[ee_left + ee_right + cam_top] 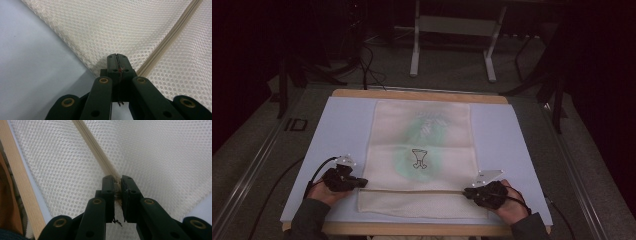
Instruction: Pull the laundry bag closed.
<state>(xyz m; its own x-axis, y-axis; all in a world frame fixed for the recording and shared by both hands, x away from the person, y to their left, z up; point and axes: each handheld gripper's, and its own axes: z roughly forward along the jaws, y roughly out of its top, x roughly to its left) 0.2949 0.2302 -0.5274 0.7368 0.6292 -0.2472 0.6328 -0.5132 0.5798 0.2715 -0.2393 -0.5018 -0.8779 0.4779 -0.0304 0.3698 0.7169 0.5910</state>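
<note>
Mesh laundry bag (422, 145), each hand-held gripper (360, 183) (468, 192) clamping its zipper ends

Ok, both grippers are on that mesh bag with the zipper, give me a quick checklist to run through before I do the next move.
1. Left gripper shut on the mesh bag at its edge: ok.
2. Right gripper shut on the zipper end, a cream piece between its jaws: ok.
3. Which piece the right gripper holds, pull tab or tape: cannot tell.
4. Bag lying flat on the blue mat: ok.
5. Zipper closed along its length: cannot tell.
6. Green item with a drawing inside the bag sitting away from both grippers: ok.
</note>
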